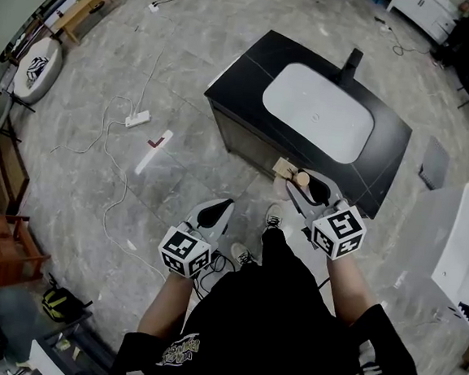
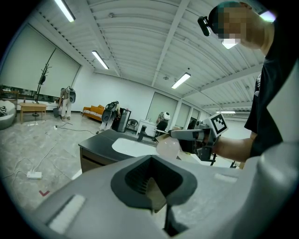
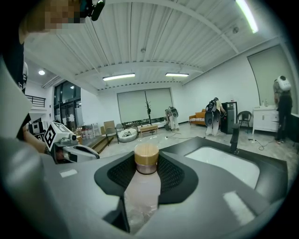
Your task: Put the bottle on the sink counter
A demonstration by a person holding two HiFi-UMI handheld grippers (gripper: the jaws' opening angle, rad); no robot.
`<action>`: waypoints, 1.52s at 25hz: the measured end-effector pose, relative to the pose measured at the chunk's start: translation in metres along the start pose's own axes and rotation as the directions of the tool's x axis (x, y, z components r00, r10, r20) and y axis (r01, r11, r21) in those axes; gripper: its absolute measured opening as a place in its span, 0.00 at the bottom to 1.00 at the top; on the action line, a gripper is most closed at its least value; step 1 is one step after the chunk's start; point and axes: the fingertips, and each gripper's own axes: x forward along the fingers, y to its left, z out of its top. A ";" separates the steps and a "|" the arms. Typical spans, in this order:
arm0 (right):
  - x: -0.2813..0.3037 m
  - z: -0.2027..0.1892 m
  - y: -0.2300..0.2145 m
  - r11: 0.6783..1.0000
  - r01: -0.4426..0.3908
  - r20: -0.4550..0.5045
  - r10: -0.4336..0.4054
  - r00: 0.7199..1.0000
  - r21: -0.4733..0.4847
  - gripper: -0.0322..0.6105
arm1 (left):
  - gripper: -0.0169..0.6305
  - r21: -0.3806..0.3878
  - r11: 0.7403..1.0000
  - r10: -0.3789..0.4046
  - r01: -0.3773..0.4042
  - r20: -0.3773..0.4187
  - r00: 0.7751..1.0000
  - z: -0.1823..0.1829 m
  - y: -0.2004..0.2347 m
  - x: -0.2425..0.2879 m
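My right gripper (image 1: 304, 189) is closed on the clear, pale plastic bottle (image 3: 141, 191). One jaw presses on each side of it. The bottle's round, wood-coloured cap (image 3: 146, 158) pokes out past the black ribbed pads and points away from me.

The bottle is up in the air, not resting on anything. From the head view it hangs at the near edge of the black sink counter (image 1: 245, 69), which has a big white basin (image 1: 319, 108) sunk into its top. A black tap (image 1: 351, 68) stands at the far side of the basin. In the right gripper view the counter and basin are to the right of the bottle.

My left gripper (image 1: 216, 214) has its jaws pulled together, with only a thin dark slit between them. Nothing sits in its black pad pocket. It hangs off to the left of the right gripper, over the grey stone floor (image 1: 180, 153) and away from the counter.

Both my arms reach forward over my black shorts (image 1: 265, 308). Farther left on the floor lies a white power strip (image 1: 138, 119) with a thin white cable.
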 end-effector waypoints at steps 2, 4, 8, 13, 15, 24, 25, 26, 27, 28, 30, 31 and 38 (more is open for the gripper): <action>0.006 0.006 -0.012 1.000 -0.005 0.005 0.005 1.000 -0.002 0.31 | 0.03 0.004 1.000 0.005 -0.005 0.001 1.000 0.006 0.003 0.011; 0.011 0.012 -0.023 1.000 -0.009 0.007 0.009 1.000 -0.005 0.31 | 0.03 0.004 1.000 0.009 -0.009 0.004 1.000 0.014 0.007 0.022; 0.019 0.021 -0.049 1.000 -0.010 0.009 0.010 1.000 -0.012 0.31 | 0.03 0.038 0.999 0.014 -0.014 0.001 1.000 0.026 0.012 0.047; 0.028 0.030 -0.081 1.000 -0.001 0.013 0.001 1.000 -0.006 0.31 | 0.03 0.081 0.997 0.008 -0.008 -0.008 1.000 0.038 0.015 0.074; 0.033 0.033 -0.093 1.000 0.000 0.014 0.000 1.000 -0.002 0.31 | 0.03 0.080 0.997 0.010 -0.009 -0.007 1.000 0.042 0.019 0.086; 0.056 0.040 -0.148 1.000 -0.001 -0.001 0.001 1.000 0.007 0.31 | 0.03 0.072 0.997 0.018 -0.017 -0.019 1.000 0.058 0.037 0.137; 0.059 0.040 -0.154 1.000 -0.002 -0.003 0.002 1.000 0.007 0.31 | 0.03 0.071 0.997 0.019 -0.018 -0.021 1.000 0.059 0.040 0.142; 0.062 0.041 -0.159 1.000 -0.004 -0.004 0.004 1.000 0.008 0.31 | 0.03 0.070 0.997 0.022 -0.020 -0.022 1.000 0.061 0.042 0.147; 0.065 0.042 -0.164 1.000 -0.007 -0.005 0.007 1.000 0.008 0.31 | 0.03 0.069 0.997 0.024 -0.023 -0.023 0.999 0.062 0.045 0.152; 0.068 0.042 -0.168 1.000 -0.011 -0.006 0.011 1.000 0.006 0.31 | 0.03 0.066 0.998 0.027 -0.026 -0.021 0.999 0.064 0.047 0.157; 0.072 0.043 -0.175 1.000 -0.020 -0.008 0.020 1.000 -0.002 0.31 | 0.03 0.052 0.998 0.028 -0.027 -0.012 1.000 0.067 0.051 0.167; 0.073 0.043 -0.179 1.000 -0.024 -0.011 0.024 1.000 -0.008 0.31 | 0.03 0.042 0.999 0.025 -0.025 -0.005 1.000 0.068 0.051 0.172; 0.078 0.051 -0.200 0.999 -0.029 -0.017 0.029 0.999 -0.031 0.31 | 0.03 -0.025 1.000 0.013 -0.012 0.024 1.000 0.082 0.062 0.195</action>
